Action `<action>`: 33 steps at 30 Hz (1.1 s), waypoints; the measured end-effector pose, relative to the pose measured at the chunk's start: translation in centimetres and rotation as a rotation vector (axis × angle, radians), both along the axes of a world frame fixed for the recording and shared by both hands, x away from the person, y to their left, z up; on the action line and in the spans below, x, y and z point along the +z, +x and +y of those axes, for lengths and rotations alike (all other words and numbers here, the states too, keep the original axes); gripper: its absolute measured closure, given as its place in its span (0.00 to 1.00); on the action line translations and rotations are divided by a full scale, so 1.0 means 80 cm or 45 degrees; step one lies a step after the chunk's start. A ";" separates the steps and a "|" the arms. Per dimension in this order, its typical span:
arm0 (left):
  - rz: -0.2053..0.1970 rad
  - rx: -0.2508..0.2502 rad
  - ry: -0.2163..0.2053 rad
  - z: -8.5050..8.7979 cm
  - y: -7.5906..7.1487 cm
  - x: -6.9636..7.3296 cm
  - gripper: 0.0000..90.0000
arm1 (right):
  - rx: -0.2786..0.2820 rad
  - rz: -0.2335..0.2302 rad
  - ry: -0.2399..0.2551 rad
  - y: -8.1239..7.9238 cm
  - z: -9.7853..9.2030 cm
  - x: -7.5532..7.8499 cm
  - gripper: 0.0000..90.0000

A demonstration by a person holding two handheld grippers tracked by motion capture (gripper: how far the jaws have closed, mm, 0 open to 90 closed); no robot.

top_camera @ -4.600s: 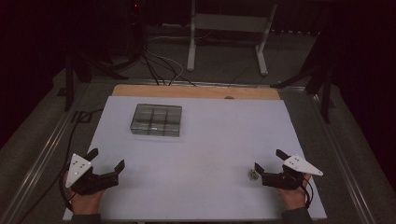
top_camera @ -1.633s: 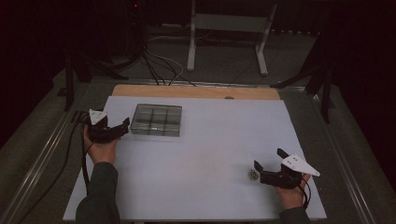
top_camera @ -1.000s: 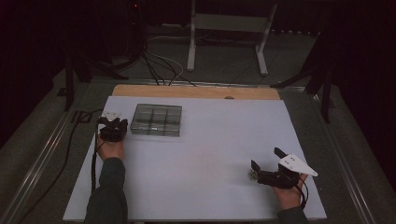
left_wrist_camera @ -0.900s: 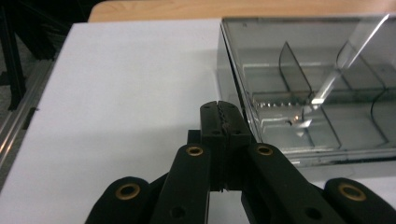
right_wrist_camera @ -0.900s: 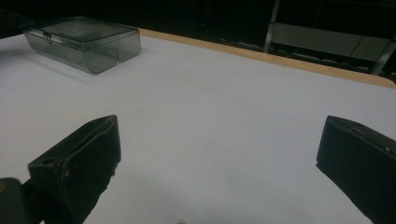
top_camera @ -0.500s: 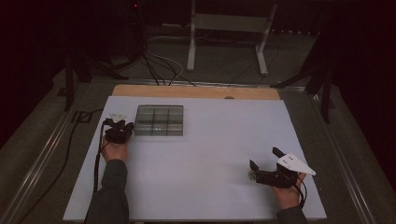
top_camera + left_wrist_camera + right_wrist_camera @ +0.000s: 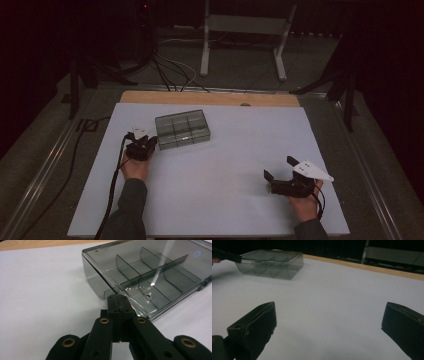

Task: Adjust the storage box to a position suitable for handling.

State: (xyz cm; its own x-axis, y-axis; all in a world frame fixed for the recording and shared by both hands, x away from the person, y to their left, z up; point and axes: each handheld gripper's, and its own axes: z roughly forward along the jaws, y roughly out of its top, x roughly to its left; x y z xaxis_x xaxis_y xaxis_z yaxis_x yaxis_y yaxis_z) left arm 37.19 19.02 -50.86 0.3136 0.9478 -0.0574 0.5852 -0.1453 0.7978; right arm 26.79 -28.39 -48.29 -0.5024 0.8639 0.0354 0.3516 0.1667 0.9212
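A smoky clear plastic box [image 7: 182,129] with inner dividers lies on the white table top [image 7: 225,165], left of centre and toward the far side. My left gripper [image 7: 150,142] is shut, and its tips touch the box's near left corner. In the left gripper view the closed tips [image 7: 118,298] rest against the rim of the box [image 7: 155,272], with nothing visible between them. My right gripper [image 7: 278,168] stands open near the front right of the table, nothing between its jaws [image 7: 329,322]. The right gripper view shows the box [image 7: 270,263] far off with the left gripper [image 7: 224,255] beside it.
A wooden strip [image 7: 210,97] runs along the table's far edge. The left gripper's cable [image 7: 112,190] trails back along the sleeve. Beyond the table stand a metal frame [image 7: 240,30] and floor cables [image 7: 165,70]. Metal rails [image 7: 50,160] flank the table.
My left hand has moved right, up to the box's left corner, and the box now sits slightly turned. The right gripper has stayed where it was.
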 end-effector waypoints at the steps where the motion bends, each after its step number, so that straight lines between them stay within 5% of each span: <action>1: 0.002 -0.010 0.004 -0.002 -0.001 0.000 1.00 | 0.002 0.001 0.007 0.003 0.002 0.002 0.00; 9: 0.015 -0.008 -0.004 -0.003 0.001 -0.002 1.00 | 0.011 0.060 0.109 0.070 0.046 0.025 0.00; 13: 0.018 -0.009 -0.007 -0.003 0.002 -0.003 1.00 | 0.018 0.083 0.110 0.104 0.079 0.034 0.01; 21: 0.015 0.019 -0.041 -0.003 0.003 -0.003 1.00 | 0.014 0.151 0.111 0.145 0.124 0.031 0.30; 30: 0.033 0.052 -0.083 0.001 0.003 -0.004 1.00 | -0.030 0.254 0.038 0.187 0.170 -0.007 1.00; 33: 0.040 0.051 -0.078 0.001 0.003 -0.005 1.00 | -0.054 0.316 0.046 0.196 0.177 -0.021 1.00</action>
